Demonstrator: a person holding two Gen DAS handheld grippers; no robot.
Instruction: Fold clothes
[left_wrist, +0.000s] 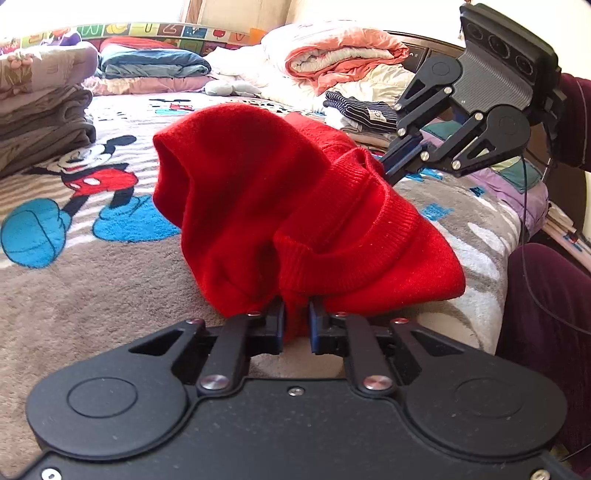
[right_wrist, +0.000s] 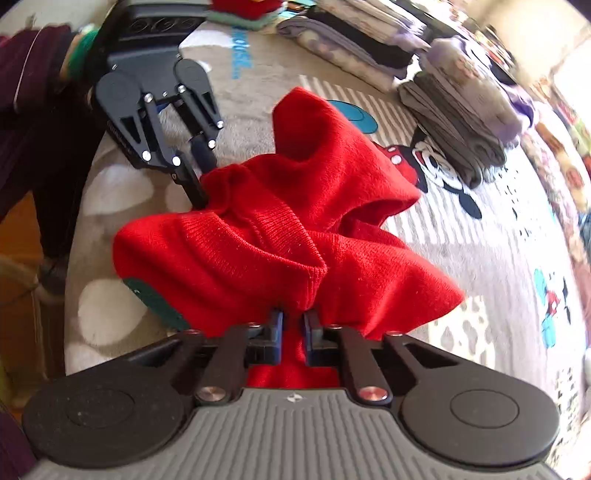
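got the red knit sweater (left_wrist: 258, 206) bunched between both grippers over the bed (left_wrist: 110, 280), left gripper (left_wrist: 297, 325) and right gripper (right_wrist: 293, 326) each clamped on its fabric.

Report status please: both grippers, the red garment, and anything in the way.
Left gripper shut on red sweater. Right gripper shut on it too. Sweater bunched on the blanket, not folded. Nothing in the way.
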